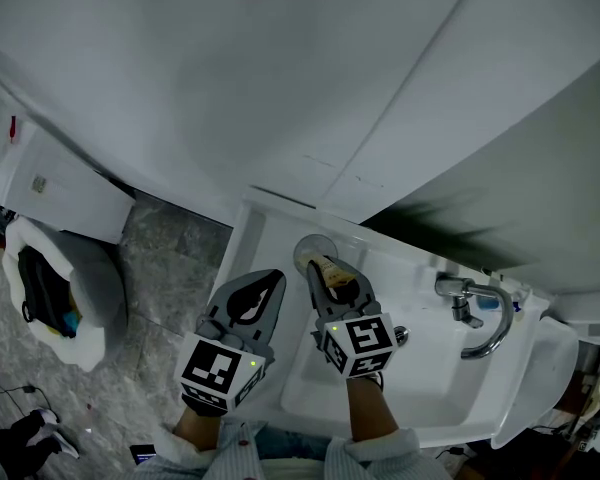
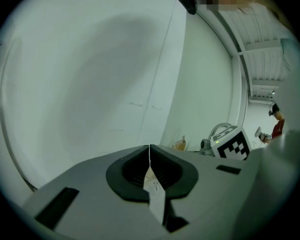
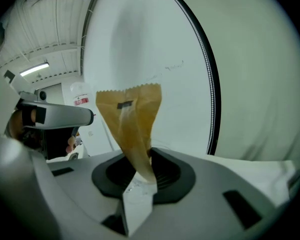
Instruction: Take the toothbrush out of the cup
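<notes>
White wall (image 1: 280, 68) fills the far side, with a white sink (image 1: 440, 378) below it and a lined bin (image 1: 80, 303) on the floor at left. At the sink's far right stands a tap (image 1: 480, 313). Left gripper (image 2: 149, 149) hangs over the sink's left edge, jaws pressed together with nothing between them. Right gripper (image 3: 140, 160) pinches the toothbrush (image 3: 131, 116), in its brown paper sleeve, just over the cup (image 1: 310, 248) in the sink's far left corner.
</notes>
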The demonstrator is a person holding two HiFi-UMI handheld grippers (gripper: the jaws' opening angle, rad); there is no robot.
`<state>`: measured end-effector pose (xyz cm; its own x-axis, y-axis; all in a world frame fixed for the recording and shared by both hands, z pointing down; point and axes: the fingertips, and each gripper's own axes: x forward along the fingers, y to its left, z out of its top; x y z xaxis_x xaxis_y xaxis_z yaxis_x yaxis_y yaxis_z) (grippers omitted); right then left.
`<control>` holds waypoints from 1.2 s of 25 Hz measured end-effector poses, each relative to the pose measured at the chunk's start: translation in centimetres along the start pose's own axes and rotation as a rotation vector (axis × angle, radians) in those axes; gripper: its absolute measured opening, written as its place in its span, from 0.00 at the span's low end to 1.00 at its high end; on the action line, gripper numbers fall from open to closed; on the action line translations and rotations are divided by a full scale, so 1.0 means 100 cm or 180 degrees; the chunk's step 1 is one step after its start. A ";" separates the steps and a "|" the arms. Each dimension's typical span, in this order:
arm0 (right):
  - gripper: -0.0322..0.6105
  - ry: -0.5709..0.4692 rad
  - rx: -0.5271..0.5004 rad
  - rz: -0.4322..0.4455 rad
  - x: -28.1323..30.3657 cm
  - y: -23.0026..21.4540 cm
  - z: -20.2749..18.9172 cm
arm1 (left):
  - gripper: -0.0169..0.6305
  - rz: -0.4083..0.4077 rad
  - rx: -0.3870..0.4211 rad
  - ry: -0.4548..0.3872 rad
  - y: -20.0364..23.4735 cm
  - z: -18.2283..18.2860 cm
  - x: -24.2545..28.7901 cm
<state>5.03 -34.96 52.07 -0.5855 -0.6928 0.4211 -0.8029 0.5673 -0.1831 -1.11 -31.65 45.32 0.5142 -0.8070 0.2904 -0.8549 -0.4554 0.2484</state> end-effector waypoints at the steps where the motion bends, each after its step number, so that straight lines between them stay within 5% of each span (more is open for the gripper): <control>1: 0.18 0.0000 0.0002 -0.0029 0.000 -0.001 0.000 | 0.06 0.0001 0.0002 -0.0007 0.000 0.001 0.000; 30: 0.11 -0.0142 -0.0137 -0.0278 -0.028 0.000 0.033 | 0.06 -0.0117 0.0156 -0.0215 -0.030 0.030 -0.018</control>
<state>6.28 -34.45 47.89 -0.5188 -0.7589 0.3936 -0.8460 0.5220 -0.1087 0.32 -29.98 41.34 0.5411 -0.8121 0.2184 -0.8387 -0.5018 0.2118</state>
